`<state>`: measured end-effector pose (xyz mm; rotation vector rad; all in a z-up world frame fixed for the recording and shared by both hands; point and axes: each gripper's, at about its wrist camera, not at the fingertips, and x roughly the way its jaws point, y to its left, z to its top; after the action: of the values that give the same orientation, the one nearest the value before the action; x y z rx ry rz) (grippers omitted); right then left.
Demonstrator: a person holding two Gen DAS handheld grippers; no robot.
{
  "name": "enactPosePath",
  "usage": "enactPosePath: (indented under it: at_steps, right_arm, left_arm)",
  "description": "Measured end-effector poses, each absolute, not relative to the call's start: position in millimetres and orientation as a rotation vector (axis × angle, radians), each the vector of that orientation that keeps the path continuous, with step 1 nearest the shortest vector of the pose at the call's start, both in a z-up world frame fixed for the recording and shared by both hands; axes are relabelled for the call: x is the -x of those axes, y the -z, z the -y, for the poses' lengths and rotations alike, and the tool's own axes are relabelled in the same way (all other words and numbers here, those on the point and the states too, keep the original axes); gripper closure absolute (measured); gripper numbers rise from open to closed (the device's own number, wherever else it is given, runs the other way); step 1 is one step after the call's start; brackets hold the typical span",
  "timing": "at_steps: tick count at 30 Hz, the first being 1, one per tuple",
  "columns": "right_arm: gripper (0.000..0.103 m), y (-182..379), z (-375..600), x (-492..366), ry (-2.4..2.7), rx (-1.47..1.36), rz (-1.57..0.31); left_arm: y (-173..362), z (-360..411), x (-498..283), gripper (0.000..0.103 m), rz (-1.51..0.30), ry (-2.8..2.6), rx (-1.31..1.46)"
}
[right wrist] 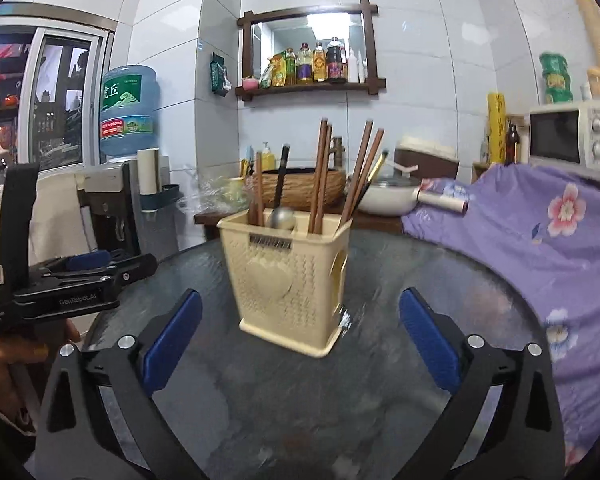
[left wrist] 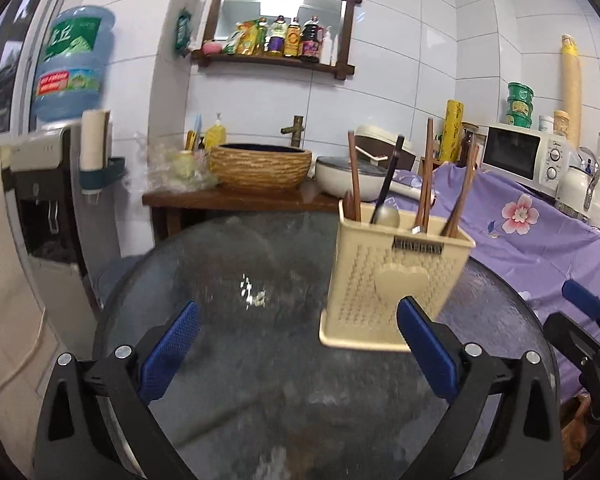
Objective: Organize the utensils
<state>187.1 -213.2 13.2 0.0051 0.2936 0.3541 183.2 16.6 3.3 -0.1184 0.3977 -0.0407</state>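
The left gripper (right wrist: 100,268) says "GenRobot.AI". Both grippers' jaws are wide apart, holding nothing. The holder (right wrist: 288,276) stands on the tabletop (right wrist: 340,392).

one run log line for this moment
left tongs open, empty | right tongs open, empty | chopsticks, ladle in holder on glass table

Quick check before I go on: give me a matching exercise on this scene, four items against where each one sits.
Items:
1. cream plastic utensil basket
2. metal ladle with black handle
3. white microwave oven
4. row of sauce bottles

Places:
A. on the dark wooden wall shelf
B. on the round glass table
C. far right, behind the purple floral cloth
D. standing in the basket among brown chopsticks

Pairs: 1-B, 2-D, 3-C, 4-A
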Motion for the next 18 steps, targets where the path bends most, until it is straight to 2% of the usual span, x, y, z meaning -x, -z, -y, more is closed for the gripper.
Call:
enactPosePath:
  at_steps: [8,18]
  right_arm:
    - [0.006,10,223,-117,-0.289,0.014,-0.288]
    - [0.006,3,243,-58,-0.267,-0.025,-0.237]
  left_arm:
    - [22,-7,-111,0.006,-0.335,-0.016,0.034]
    - [12,1,-53,0.006,-0.305,-0.032,0.008]
